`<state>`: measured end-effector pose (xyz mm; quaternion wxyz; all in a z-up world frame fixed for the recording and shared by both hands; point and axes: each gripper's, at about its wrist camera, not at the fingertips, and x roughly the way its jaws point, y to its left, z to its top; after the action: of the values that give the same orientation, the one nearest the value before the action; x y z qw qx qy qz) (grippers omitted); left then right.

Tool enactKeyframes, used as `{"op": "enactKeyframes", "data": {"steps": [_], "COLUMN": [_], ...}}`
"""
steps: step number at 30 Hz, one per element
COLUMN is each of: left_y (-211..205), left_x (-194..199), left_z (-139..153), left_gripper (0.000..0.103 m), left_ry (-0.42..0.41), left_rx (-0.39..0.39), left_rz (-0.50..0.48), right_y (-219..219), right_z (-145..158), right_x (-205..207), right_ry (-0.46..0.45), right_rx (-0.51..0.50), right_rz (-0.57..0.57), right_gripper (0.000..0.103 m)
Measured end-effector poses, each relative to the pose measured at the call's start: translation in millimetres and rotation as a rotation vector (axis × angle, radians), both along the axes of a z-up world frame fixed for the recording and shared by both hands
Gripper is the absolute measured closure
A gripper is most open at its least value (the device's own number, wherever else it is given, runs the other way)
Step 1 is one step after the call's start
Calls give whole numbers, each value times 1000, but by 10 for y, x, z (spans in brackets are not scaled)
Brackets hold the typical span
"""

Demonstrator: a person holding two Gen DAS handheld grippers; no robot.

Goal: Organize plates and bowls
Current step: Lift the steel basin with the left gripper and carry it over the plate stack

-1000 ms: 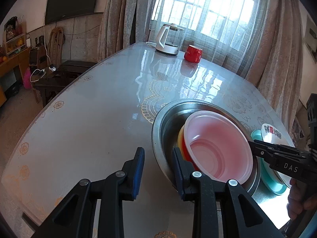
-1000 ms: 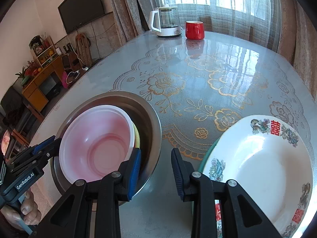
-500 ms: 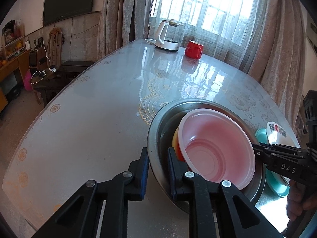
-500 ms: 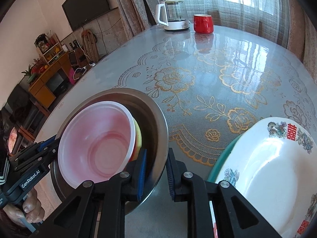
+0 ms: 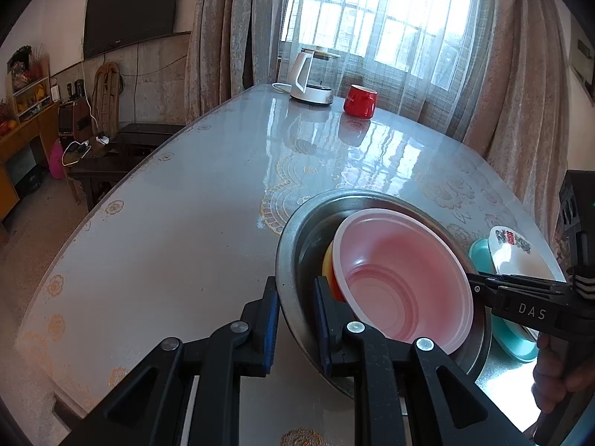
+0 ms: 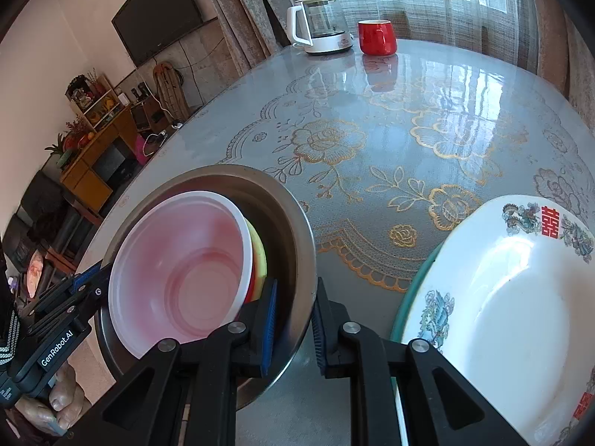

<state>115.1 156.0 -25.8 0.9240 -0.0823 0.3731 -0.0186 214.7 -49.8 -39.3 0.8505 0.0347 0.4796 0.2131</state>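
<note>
While both grippers pinch opposite rims of the steel basin (image 5: 297,238), left gripper (image 5: 295,319) and right gripper (image 6: 293,321) clamped, the pink bowl (image 6: 178,267) sits inside; white plate (image 6: 513,297) beside, red mug (image 6: 375,37) far.

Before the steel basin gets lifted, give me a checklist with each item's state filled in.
1. Left gripper straddles the steel basin rim, one of its fingers inside, one outside: ok.
2. Right gripper straddles the opposite rim the same way: ok.
3. Both grips fully clamped on the metal: cannot tell.
4. Pink bowl nested inside the basin over the yellow and red bowls: ok, though it sits tilted.
5. White patterned plate, on a teal plate, apart from the basin: ok.
6. Red mug and kettle far off: ok.
</note>
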Motion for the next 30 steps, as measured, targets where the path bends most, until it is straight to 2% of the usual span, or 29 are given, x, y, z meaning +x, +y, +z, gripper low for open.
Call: {"op": "enactKeyframes", "data": {"steps": [15, 30], "left_y": [19, -81], "left_x": [-138, -197], "left_z": [25, 185], "left_gripper": [86, 87], "left_ry": [3, -29], "left_rx": [-32, -40], "left_rz": [15, 1], "right_y": [-82, -253], "right_z": [31, 161], "right_x": [-90, -140], "right_ry": [23, 18], "right_rx": [65, 141], "right_rz": [3, -24], "right_gripper": [85, 85]}}
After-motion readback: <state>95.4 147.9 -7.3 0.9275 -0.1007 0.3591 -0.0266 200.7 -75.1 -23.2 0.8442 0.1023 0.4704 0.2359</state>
